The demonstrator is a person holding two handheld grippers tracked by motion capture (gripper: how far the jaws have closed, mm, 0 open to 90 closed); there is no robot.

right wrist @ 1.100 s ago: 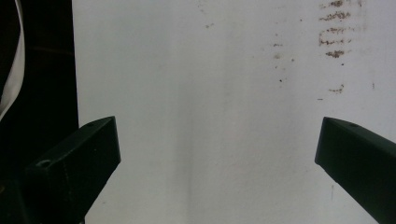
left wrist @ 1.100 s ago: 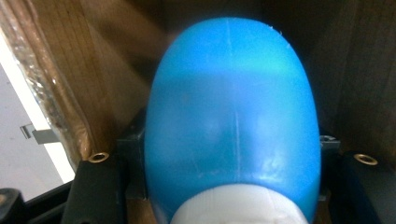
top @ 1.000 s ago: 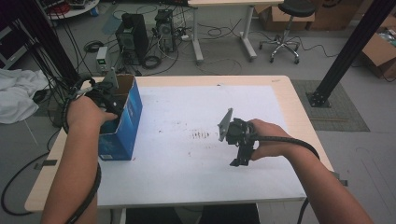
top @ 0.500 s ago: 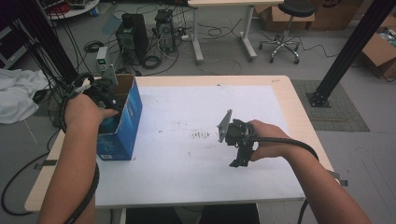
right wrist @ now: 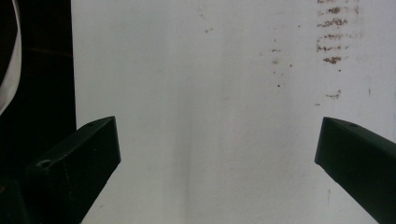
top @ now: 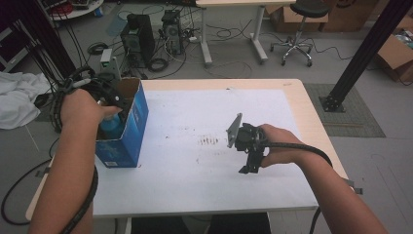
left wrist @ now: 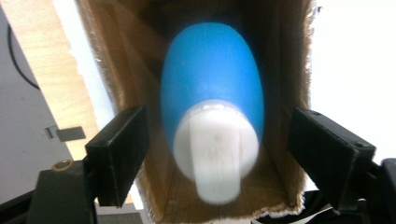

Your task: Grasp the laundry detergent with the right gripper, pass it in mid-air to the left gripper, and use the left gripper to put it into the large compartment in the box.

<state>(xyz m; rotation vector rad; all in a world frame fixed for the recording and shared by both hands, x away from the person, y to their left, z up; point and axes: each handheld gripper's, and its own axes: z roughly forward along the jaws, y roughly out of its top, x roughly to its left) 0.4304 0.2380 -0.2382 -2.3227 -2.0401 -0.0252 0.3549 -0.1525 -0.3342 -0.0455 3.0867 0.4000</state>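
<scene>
A blue bottle [left wrist: 210, 88] with a white cap [left wrist: 215, 149] stands inside an open blue cardboard box [top: 122, 144] at the table's left side; its blue top [top: 112, 126] also shows in the high view. My left gripper [left wrist: 217, 135] hangs over the box mouth. Its jaws have just been opening, and the bottle sits between the pads [left wrist: 119, 149] with a gap on each side. In the high view, the left gripper [top: 114, 100] is at the box's rim. My right gripper [top: 249, 168] points down at the white table top, open and empty [right wrist: 217, 140].
The white table sheet [top: 204, 165] has brown smudges [top: 209, 141] near its middle. The table's wooden edge [top: 311, 117] runs along the right. Behind the table on the floor are computer towers [top: 139, 31], cables and an office chair [top: 297, 29].
My left hand has risen a little above the box, and the bottle's blue top now shows inside it. The right hand and its gripper have stayed where they were.
</scene>
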